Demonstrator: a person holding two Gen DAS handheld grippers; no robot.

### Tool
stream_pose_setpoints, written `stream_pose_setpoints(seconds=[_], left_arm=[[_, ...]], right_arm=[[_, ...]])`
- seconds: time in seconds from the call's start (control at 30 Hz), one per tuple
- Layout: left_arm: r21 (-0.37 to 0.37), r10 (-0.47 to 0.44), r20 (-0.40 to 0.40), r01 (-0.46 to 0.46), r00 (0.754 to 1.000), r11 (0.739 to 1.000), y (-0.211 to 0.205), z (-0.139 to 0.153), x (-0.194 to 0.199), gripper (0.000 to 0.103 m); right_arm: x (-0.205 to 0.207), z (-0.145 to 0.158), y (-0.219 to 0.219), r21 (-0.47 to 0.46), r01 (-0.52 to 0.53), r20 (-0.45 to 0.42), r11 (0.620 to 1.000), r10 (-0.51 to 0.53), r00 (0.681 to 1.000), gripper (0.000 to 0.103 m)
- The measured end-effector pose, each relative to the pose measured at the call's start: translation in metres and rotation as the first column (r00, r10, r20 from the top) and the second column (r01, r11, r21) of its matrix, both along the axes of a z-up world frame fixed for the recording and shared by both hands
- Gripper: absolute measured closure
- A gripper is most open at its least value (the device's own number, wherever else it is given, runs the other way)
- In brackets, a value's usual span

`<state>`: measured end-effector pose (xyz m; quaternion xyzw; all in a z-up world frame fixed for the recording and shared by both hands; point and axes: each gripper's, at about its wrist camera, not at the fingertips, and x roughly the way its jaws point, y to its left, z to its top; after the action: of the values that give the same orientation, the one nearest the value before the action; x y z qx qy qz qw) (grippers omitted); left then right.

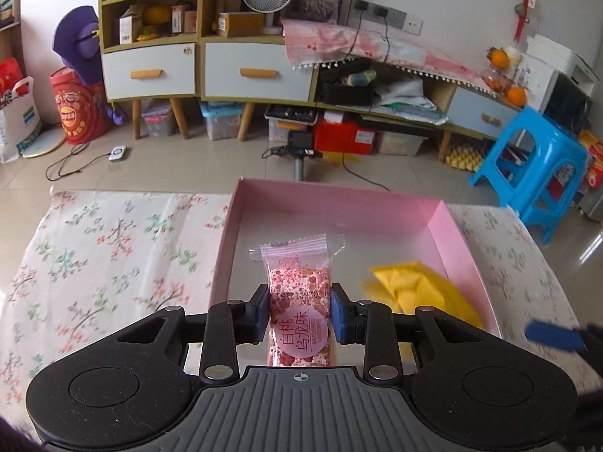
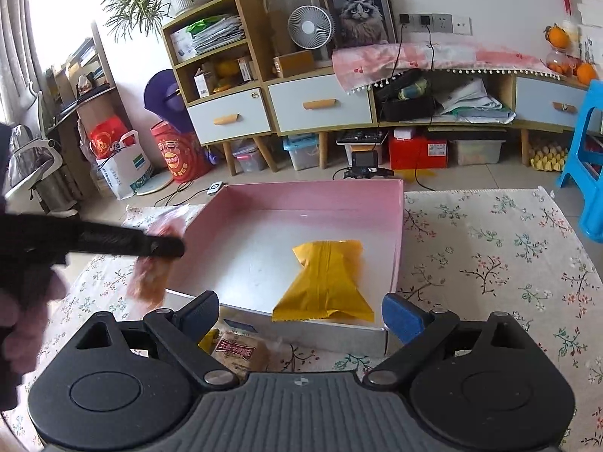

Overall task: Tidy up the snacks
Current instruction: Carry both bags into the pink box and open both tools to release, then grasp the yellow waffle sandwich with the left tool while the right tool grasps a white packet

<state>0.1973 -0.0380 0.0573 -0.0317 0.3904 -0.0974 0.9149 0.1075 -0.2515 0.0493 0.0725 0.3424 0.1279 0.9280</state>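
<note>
Firmly clamped, the left hand-held gripper (image 1: 300,310) pinches a clear plastic snack packet with pink speckled filling and a round pink label (image 1: 297,301) between its two blue pads; the packet stands upright in the grip, raised above the near left part of a shallow pink cardboard box with a pale floor (image 1: 458,241). In the right wrist view this packet is only a blur beside the box's left wall. The right hand-held gripper (image 2: 300,316) hangs spread wide and empty at the box's near wall, its pads either side of a crinkled yellow foil snack bag (image 2: 326,278) that lies flat inside the box, near the front. Just outside that wall, under the right hand-held gripper, a brown snack packet with a red label (image 2: 237,354) lies on the counter's white cloth printed with small flowers (image 2: 490,263).
</note>
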Motion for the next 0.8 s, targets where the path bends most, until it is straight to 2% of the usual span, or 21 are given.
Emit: stream_pose_setpoints(seconds=[0.1,0.13,0.2,0.43,0.8], left_arm=[[0.006,0.013,0.009,-0.013,1.000,1.000,-0.003,-0.005,0.001,0.065],[0.003,0.016,0.008,-0.016,1.000,1.000,-0.003,-0.006,-0.001,0.051],[-0.001,0.019,0.006,-0.019,1.000,1.000,-0.002,-0.008,-0.007,0.035],[0.024,-0.004,0.000,0.004,1.000,1.000,0.013,-0.004,-0.031,0.022],[0.003,-0.052,0.019,0.052,0.998,0.999,0.053,-0.001,-0.081,0.013]], right_arm=[[-0.001,-0.001,-0.006,0.009,0.018,-0.005,1.000,-0.018,1.000,0.019],[-0.001,-0.001,-0.008,0.017,0.025,-0.008,1.000,-0.025,1.000,0.019],[-0.002,0.000,-0.013,0.030,0.036,-0.013,0.999,-0.036,0.999,0.018],[-0.004,-0.003,-0.022,0.040,0.069,-0.028,0.997,-0.068,0.997,0.017],[-0.026,0.000,-0.023,0.029,0.073,-0.020,0.997,-0.072,0.997,0.013]])
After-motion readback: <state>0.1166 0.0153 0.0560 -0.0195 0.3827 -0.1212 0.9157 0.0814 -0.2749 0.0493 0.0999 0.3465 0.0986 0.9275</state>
